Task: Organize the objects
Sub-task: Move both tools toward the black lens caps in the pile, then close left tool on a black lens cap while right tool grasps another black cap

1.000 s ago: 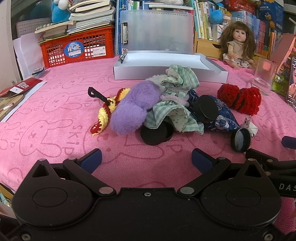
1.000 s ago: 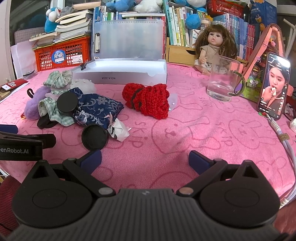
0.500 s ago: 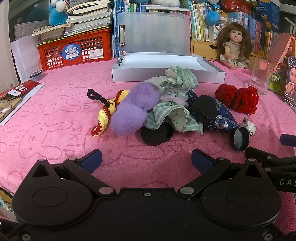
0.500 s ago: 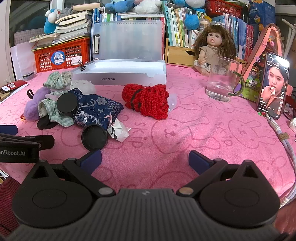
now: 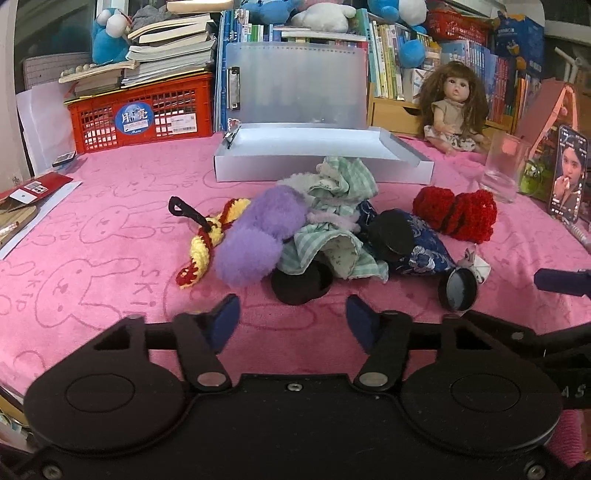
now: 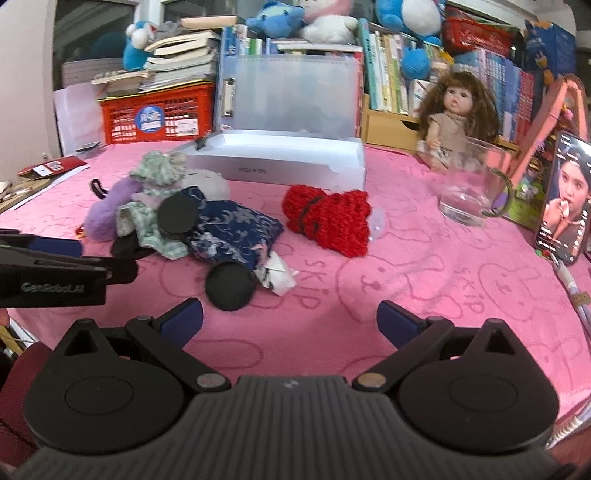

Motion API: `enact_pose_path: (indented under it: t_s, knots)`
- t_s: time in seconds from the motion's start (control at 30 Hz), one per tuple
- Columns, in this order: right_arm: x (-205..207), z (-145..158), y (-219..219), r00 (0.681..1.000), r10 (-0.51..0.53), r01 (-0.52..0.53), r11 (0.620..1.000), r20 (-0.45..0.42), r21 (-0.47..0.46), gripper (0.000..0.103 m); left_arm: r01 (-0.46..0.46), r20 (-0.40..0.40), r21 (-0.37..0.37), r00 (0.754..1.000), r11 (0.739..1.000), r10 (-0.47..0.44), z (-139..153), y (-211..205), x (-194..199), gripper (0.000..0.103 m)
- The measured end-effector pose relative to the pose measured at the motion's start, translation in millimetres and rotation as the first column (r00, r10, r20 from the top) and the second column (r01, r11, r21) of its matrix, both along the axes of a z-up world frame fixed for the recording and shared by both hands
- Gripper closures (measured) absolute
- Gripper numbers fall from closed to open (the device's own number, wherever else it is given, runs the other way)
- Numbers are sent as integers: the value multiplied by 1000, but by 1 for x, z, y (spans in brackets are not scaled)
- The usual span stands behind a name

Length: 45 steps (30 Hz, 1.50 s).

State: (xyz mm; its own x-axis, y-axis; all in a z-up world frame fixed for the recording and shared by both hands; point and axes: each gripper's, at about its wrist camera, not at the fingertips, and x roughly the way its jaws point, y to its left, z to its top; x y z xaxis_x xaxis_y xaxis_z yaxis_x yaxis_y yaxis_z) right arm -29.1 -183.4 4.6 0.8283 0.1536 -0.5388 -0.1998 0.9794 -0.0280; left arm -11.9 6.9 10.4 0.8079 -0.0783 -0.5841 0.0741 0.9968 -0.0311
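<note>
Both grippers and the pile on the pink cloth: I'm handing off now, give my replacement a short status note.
Left gripper: closing, nothing between its fingers, short of the pile.
Right gripper: open, empty.
Things: purple plush, checked cloth, blue pouch, black discs heaped mid-cloth; red knit piece apart, to the right.
Done: nothing in the white box.
Left: everything.

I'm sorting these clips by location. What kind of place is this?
Probably a home study or child's room: crowded bookshelves, plush toys, a doll and a pink bunny-print cloth.
</note>
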Motion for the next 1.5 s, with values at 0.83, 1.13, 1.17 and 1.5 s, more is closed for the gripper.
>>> enact_pose_path:
  t_s: [0.83, 1.13, 1.17, 1.5]
  knots:
    - [-1, 5, 27, 988, 153, -153, 987, -3, 51, 47, 19, 1, -60, 1000, 998, -19, 3, 9, 21, 65]
    - [8, 4, 24, 992, 123, -121, 990, -20, 72, 65, 12, -7, -104, 1000, 995, -13, 1, 13, 23, 73]
    - [8, 4, 23, 992, 123, -121, 990, -21, 78, 65, 14, -3, -99, 1000, 995, -15, 1, 12, 21, 73]
    - [4, 7, 23, 993, 119, -118, 989, -8, 90, 65, 65, 43, -61, 997, 996, -63, 11, -2, -5, 73]
